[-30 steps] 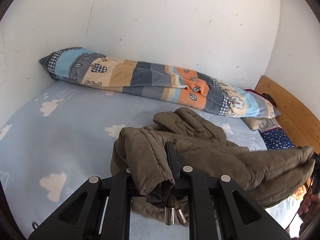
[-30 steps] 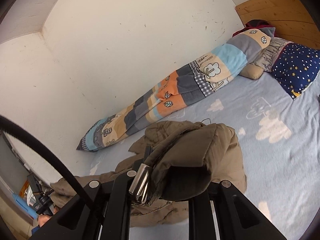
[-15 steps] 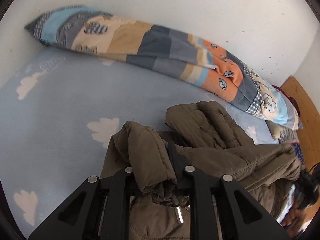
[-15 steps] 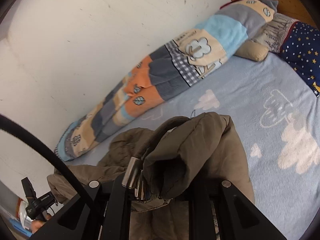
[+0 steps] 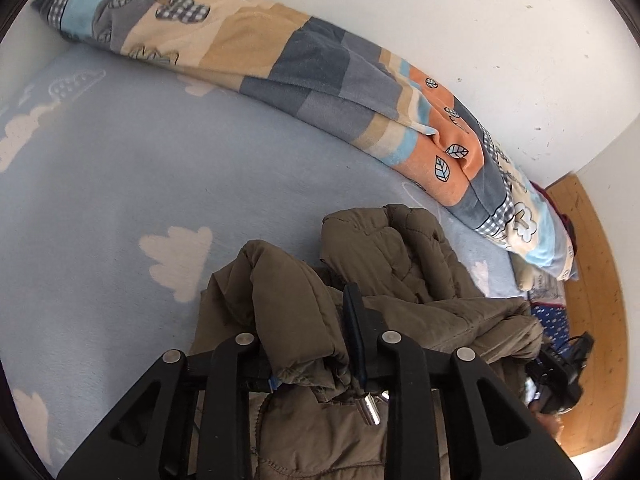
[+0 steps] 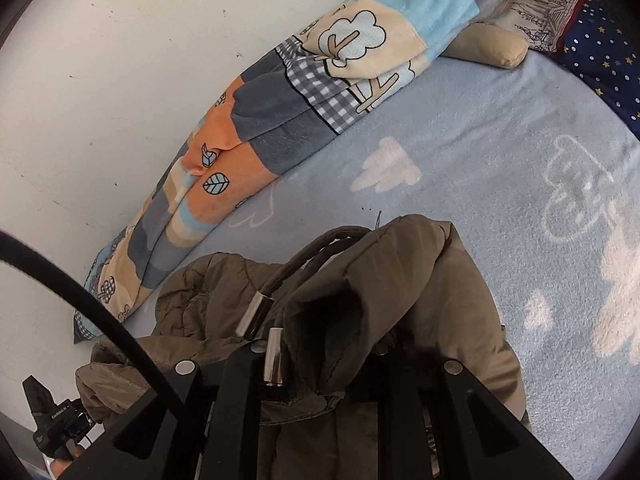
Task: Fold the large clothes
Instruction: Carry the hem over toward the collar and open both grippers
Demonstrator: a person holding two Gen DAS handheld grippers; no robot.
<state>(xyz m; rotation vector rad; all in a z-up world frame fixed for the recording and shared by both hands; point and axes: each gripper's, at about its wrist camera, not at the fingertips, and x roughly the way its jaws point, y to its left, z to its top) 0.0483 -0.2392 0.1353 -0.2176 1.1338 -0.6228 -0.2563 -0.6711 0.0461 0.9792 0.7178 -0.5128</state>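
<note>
1. Your left claw [image 5: 316, 364] sits at the bottom centre of the left wrist view, with a bunched fold of the olive-brown jacket [image 5: 400, 276] between its fingers. Its jaws are opening, and the cloth is still draped over them.
2. Your right claw [image 6: 320, 384] is at the bottom centre of the right wrist view, clenched on another fold of the same jacket, which covers most of its fingers.
3. The jacket lies in a heap on the bed [image 5: 120, 200], lower centre in both views, on a light blue sheet with white clouds.
4. Two silver cord ends [image 6: 262, 332] hang from the jacket, left of centre in the right wrist view.
5. A rolled patchwork blanket [image 5: 320, 76] runs along the white wall [image 5: 440, 8], across the top of the left wrist view.
6. A navy starred pillow [image 6: 600, 52] lies at the upper right of the right wrist view.
</note>
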